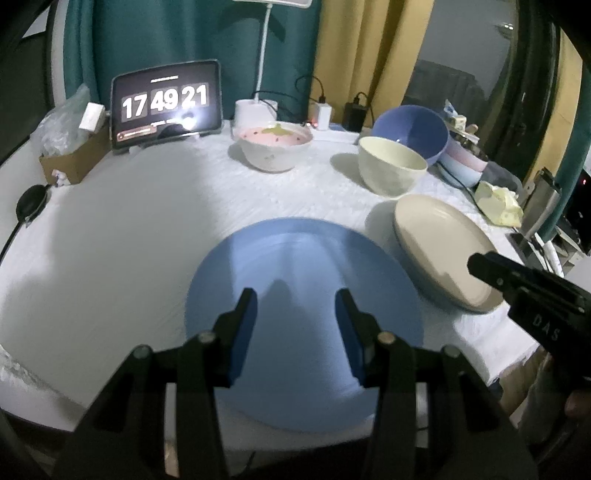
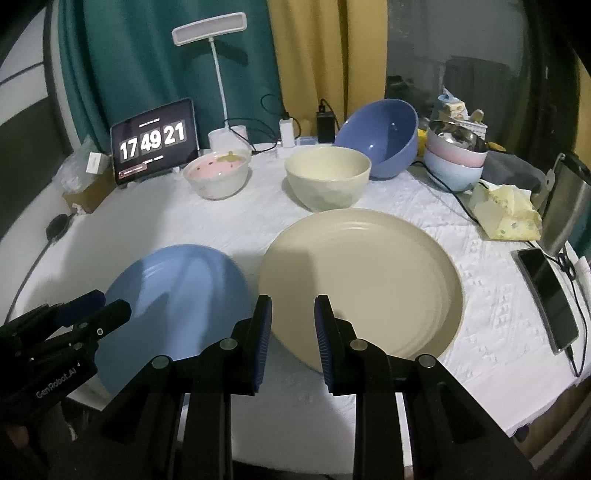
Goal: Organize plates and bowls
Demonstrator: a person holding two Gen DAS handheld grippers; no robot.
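Left tongs [image 1: 295, 306] hover over blue plate [image 1: 295, 258].

Teal curtain [image 2: 122, 74] and yellow curtain [image 2: 332, 55] behind white-clothed table [image 2: 480, 295]; desk lamp [image 2: 208, 33]

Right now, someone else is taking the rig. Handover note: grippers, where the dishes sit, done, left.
Left gripper: open, empty, hovering over the blue plate.
Right gripper: open narrower, empty, over the near edge of the beige plate.
The two plates lie side by side at the near edge of the table, apparently not touching.
Behind: pink-inside bowl, cream bowl, tilted blue bowl, and stacked pastel bowls holding utensils.
Done: apparently nothing, plates unstacked.
Left: stack plates, nest loose bowls.
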